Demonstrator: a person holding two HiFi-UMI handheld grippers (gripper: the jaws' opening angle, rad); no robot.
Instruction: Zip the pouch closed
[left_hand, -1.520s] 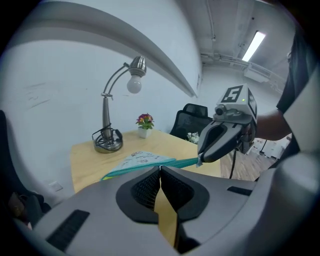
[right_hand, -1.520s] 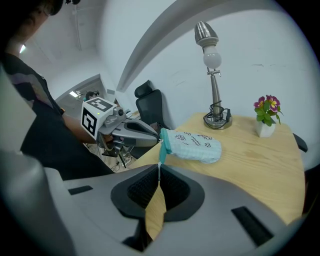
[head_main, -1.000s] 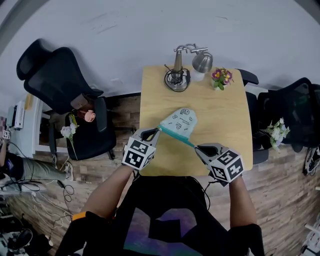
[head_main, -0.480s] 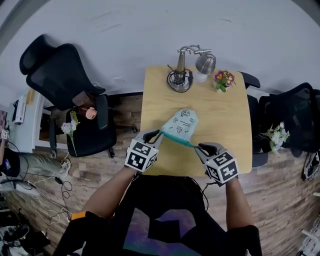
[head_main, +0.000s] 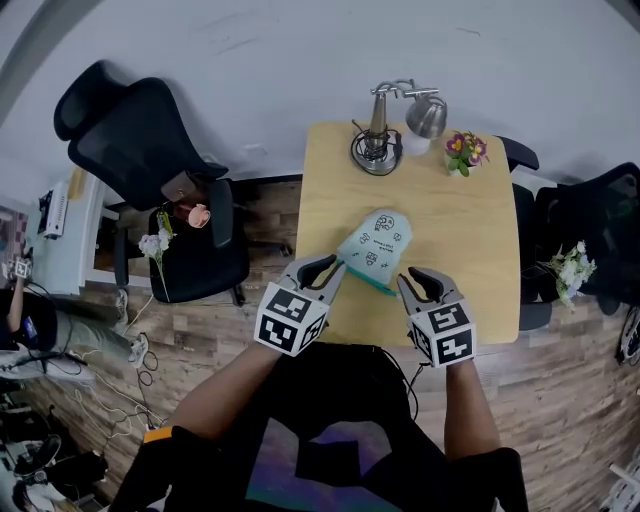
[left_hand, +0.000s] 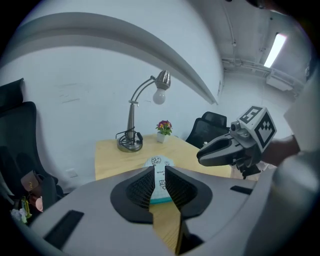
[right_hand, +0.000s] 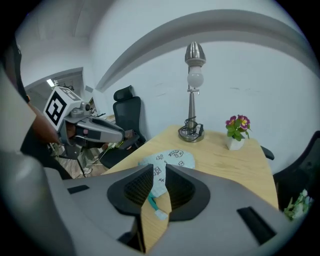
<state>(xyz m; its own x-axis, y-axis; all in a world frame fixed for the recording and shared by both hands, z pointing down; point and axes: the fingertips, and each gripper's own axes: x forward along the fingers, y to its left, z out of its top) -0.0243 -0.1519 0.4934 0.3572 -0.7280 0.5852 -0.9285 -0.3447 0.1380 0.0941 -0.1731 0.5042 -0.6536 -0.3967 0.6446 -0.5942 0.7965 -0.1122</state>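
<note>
Whereas both grippers pinched the pouch's ends a second ago, the left gripper (head_main: 322, 266) and the right gripper (head_main: 420, 278) have just been opening, and their jaws now stand apart, gripping nothing. The pouch (head_main: 375, 245) lies flat on the table (head_main: 470, 230), just ahead of both tips and released.

We look down on a pouch (head_main: 375, 248) of soft, matt printed cloth, lying on a table (head_main: 470, 270) of smooth pale wood with a low sheen. Behind it, the desk lamp (head_main: 378, 130) is brushed metal, its shade catching light. The floor (head_main: 250, 330) is wood plank, grainy and matt; the office chair (head_main: 135, 140) wears black mesh and matt plastic.
</note>
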